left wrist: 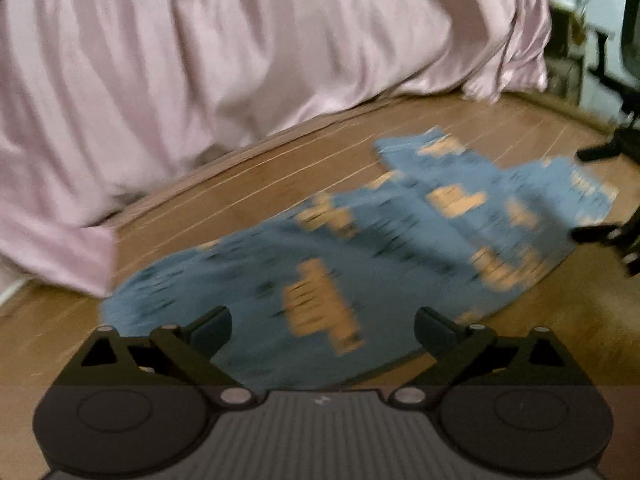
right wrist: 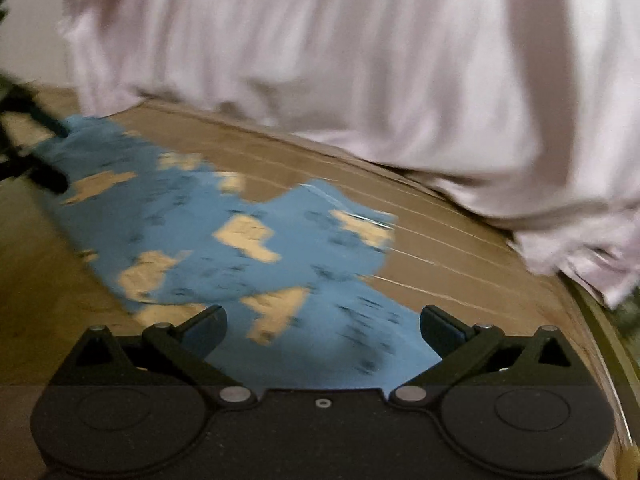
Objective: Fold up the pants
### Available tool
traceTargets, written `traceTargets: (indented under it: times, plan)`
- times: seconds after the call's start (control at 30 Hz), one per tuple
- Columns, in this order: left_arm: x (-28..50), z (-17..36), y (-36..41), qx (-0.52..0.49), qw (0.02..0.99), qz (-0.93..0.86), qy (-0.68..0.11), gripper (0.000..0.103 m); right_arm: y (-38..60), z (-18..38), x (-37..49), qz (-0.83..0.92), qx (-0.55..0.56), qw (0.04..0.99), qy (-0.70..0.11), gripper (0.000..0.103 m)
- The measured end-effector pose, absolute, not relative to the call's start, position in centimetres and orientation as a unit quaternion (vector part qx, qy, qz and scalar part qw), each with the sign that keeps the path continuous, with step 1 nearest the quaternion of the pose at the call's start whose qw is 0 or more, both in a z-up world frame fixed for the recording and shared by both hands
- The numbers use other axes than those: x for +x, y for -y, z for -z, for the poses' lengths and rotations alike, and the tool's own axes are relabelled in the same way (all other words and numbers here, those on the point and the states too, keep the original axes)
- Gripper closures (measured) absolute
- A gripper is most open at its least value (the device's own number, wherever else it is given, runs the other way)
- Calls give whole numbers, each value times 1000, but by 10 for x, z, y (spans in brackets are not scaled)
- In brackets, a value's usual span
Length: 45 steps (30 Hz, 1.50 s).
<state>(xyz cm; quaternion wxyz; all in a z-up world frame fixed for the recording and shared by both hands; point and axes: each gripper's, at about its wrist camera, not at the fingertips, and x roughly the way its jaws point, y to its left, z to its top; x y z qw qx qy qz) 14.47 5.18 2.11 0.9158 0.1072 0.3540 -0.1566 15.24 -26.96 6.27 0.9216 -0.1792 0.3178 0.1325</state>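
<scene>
Left tool and right tool: jaws spread wide, nothing gripped, both poised over the pants (blue, tan patches; frames blurred). Pants lie rumpled on the wooden surface, just beside the pink draped sheet.

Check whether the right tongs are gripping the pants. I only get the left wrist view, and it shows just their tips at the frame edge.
Observer: Not gripping. In the right wrist view the right tongs stand wide open, and the pants lie loose on the surface ahead of them with nothing between the pads.
Operator: Anything crowding them on their right?
Observer: A pink sheet hangs down to the wooden surface ahead and to their right. The picture is blurred, but it sits apart from the pants.
</scene>
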Motion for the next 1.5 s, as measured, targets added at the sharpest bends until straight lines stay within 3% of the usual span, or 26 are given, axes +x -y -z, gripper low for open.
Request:
traceTargets:
  times: [0.27, 0.53, 0.8, 1.03, 1.2, 1.33, 1.5]
  plan:
    - [174, -3, 10, -30, 908, 234, -346, 0, 337, -57, 156, -31, -21, 939, -341, 1]
    - [200, 13, 43, -83, 890, 270, -358, 0, 356, -47, 187, -47, 59, 926, -369, 1]
    - [230, 22, 43, -59, 848, 330, -410, 0, 306, -49, 323, -177, -8, 894, -411, 1]
    - [256, 26, 38, -89, 837, 330, -427, 0, 237, -40, 426, -225, 28, 854, -468, 2]
    - [259, 33, 27, -159, 822, 342, -427, 7, 209, -36, 446, -211, 15, 833, -511, 21]
    - [261, 44, 15, -253, 818, 311, -413, 7, 214, -56, 434, -197, 11, 822, -535, 21]
    - [258, 47, 28, -264, 829, 299, -391, 5, 222, -77, 430, -181, 14, 811, -556, 17]
